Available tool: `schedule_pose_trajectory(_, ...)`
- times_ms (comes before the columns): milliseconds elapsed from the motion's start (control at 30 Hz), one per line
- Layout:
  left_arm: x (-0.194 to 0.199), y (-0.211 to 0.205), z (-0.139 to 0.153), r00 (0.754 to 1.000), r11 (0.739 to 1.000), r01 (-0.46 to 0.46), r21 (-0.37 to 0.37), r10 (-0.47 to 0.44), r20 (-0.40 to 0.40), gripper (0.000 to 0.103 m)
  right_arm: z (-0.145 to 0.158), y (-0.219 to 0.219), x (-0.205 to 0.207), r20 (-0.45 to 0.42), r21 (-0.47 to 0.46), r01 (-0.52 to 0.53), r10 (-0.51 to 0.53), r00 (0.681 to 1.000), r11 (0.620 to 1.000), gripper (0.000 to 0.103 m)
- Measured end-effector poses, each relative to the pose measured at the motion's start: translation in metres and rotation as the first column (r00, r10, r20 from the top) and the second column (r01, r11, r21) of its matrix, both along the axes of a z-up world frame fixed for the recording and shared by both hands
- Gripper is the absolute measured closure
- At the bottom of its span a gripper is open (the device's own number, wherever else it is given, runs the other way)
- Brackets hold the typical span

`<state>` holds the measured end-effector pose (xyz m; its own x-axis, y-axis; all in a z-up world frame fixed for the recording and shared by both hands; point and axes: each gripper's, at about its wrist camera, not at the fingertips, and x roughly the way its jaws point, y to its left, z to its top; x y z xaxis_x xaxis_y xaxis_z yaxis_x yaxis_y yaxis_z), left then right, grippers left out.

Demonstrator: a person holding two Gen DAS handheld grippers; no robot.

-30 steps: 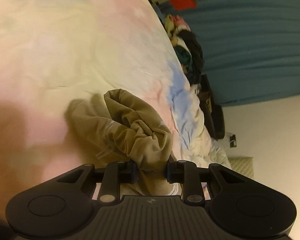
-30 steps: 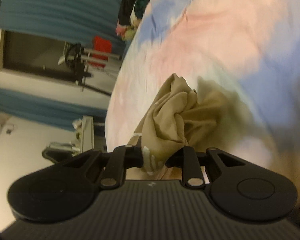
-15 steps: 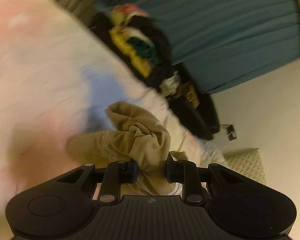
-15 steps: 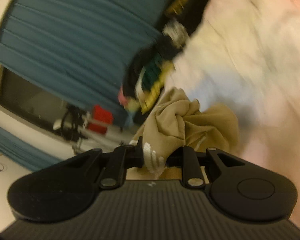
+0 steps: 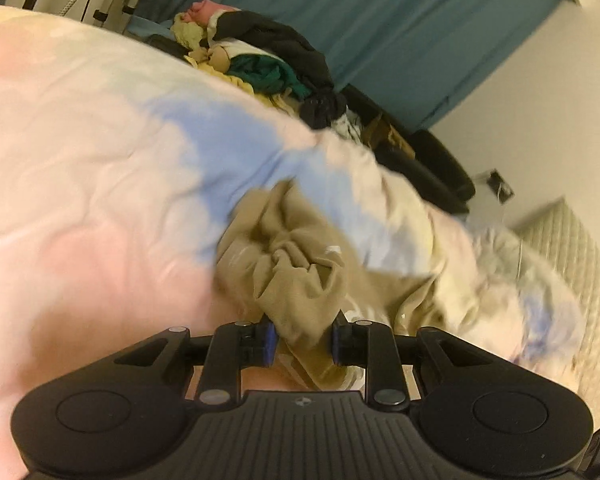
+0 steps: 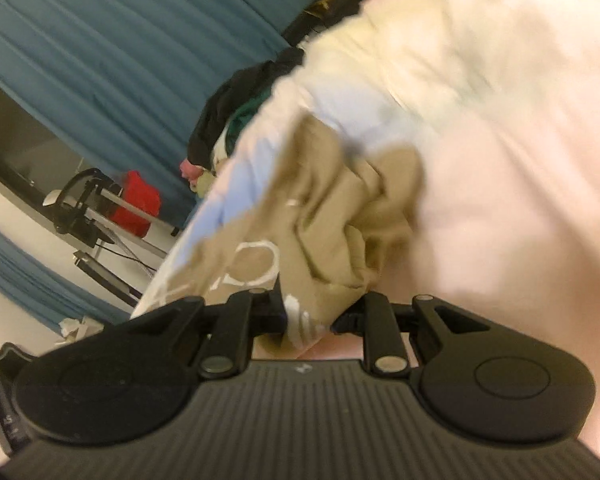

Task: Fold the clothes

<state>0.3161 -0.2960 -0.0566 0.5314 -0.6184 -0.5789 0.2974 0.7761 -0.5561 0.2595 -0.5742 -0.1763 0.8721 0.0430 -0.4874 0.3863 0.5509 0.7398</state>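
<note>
- Teal curtains (image 5: pixel 400 20) hang behind the bed (image 5: pixel 100 140), whose quilt is blotched in pink, blue and cream.
- My left tongs (image 5: pixel 303 340) have just eased their jaws a little wider, yet a bunch of the tan garment (image 5: pixel 300 272) sits between the blue pads and they press on it.
- My right tongs (image 6: pixel 310 316) pinch another bunch of the same garment (image 6: pixel 340 216).
- That garment is khaki, soft and heavily crumpled, gathered into thick folds above each pair of tongs; the rest trails onto the quilt.
- White printed markings show on it, clearest in the right wrist view: a rounded outline beside the left jaw and white strokes on the pinched part.
- Piled clothes (image 5: pixel 268 60), black, green and yellow, lie at the bed's far edge.
- Both views are blurred.
</note>
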Motion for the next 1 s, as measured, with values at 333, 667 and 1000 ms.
schedule_pose_trajectory(333, -0.038, 0.007, 0.01, 0.992, 0.966, 0.067, 0.249, -0.092, 0.088, 0.061, 0.018, 0.023, -0.034, -0.209, -0.006, -0.002, 0.001, 0.978, 1.0, 0.078)
schedule_pose_trajectory(667, -0.162, 0.062, 0.144, 0.929, 0.958, 0.065, 0.279, -0.16, 0.334, 0.019, 0.156, 0.089, -0.125, -0.101, -0.344, -0.102, 0.071, 0.992, 0.933, 0.078)
schedule_pose_trajectory(1000, -0.295, 0.136, 0.217, 0.868, 0.974, 0.041, 0.222, -0.144, 0.474, 0.0, 0.232, 0.169, -0.227, 0.038, -0.511, -0.089, 0.126, 0.991, 0.855, 0.014)
